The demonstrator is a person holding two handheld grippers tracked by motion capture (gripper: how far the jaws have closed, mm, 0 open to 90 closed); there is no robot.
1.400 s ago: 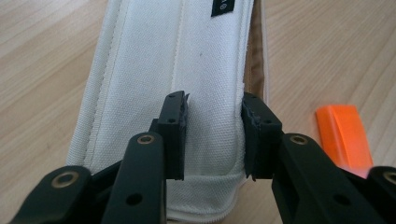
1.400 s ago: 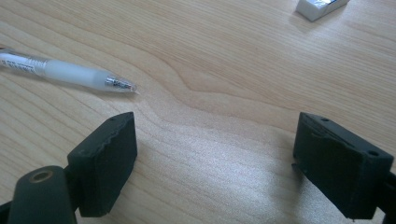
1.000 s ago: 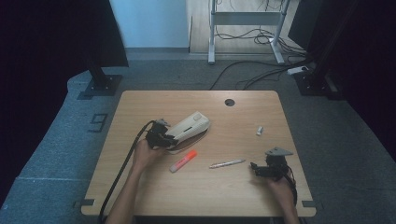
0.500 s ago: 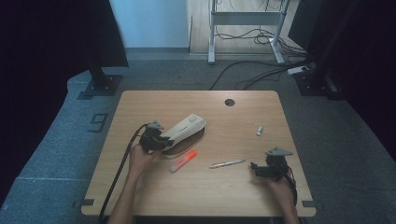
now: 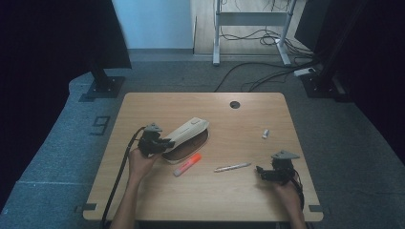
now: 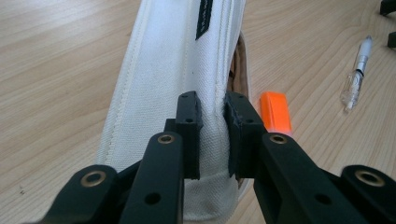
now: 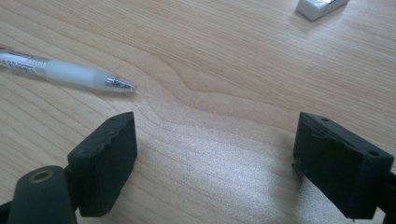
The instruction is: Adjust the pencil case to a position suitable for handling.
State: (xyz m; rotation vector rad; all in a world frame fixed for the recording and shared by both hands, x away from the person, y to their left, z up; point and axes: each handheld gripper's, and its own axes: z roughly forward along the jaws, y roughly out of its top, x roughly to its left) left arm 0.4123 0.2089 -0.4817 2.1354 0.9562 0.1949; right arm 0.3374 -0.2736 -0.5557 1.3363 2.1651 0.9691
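A white fabric pencil pouch point(image 5: 188, 132) lies left of the table's middle, its brown inside showing along the near edge. My left gripper point(image 5: 167, 142) is shut on the pouch's left end. In the left gripper view both pads pinch a fold of the white cloth point(image 6: 168, 70) beside the zip, with the left gripper point(image 6: 212, 105) closed tight on it. An orange highlighter point(image 5: 187, 164) point(image 6: 275, 112) lies just in front of the pouch. My right gripper point(image 5: 261, 171) point(image 7: 217, 135) rests open near the front right, nothing between its jaws, and a clear pen point(image 5: 232, 167) point(image 7: 60, 72) lies just to its left.
A small white eraser point(image 5: 266, 134) point(image 7: 322, 7) sits behind the right gripper. A round cable hole point(image 5: 234, 104) is at the back of the wooden table point(image 5: 239, 200). The pen point(image 6: 357, 70) lies beyond the highlighter in the left gripper view. Cables trail from both grippers over the front edge.
My left gripper has shifted a little to the left and up, drawing the pouch's end with it. The right gripper, pen, highlighter and eraser have stayed put.
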